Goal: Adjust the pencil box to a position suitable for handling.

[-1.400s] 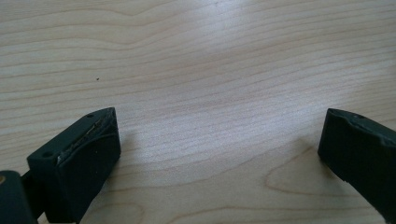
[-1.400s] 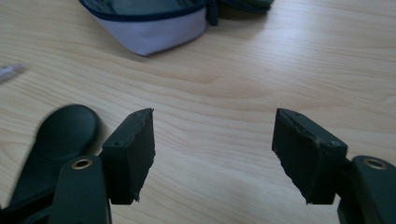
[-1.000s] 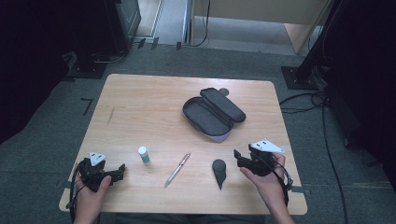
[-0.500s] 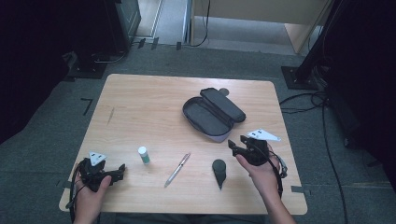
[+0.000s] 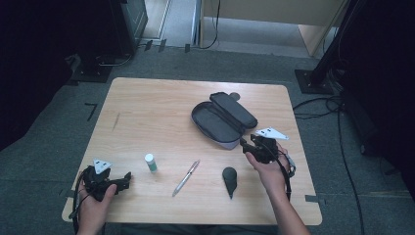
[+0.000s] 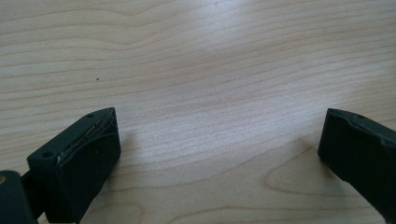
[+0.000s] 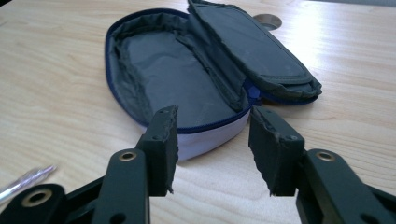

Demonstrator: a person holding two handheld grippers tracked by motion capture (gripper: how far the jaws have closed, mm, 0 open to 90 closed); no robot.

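Observation:
A dark pencil case (image 5: 222, 120) lies unzipped on the wooden table (image 5: 147, 112), its lid folded back to the right. My right gripper (image 5: 243, 143) sits at the case's near right end, jaws pointing at it. In the right gripper view the case (image 7: 187, 79) shows an empty grey lining, and its zipped rim lies just beyond my right gripper (image 7: 212, 149). Those jaws have just been closing and stand apart with nothing between them. My left gripper (image 5: 126, 179) rests at the front left corner. In its own view the left gripper (image 6: 219, 149) is wide open over bare wood.
A small white and green bottle (image 5: 150, 162) stands front left of centre. A pen (image 5: 186, 177) lies to its right and shows as the pen (image 7: 23, 179) at the right gripper view's left edge. A dark teardrop-shaped object (image 5: 229, 178) lies by the right forearm. Cables cross the floor at right.
The right hand has carried its gripper left and away from the front edge, up to the case's near end, and its jaws have narrowed. The left gripper has stayed put.

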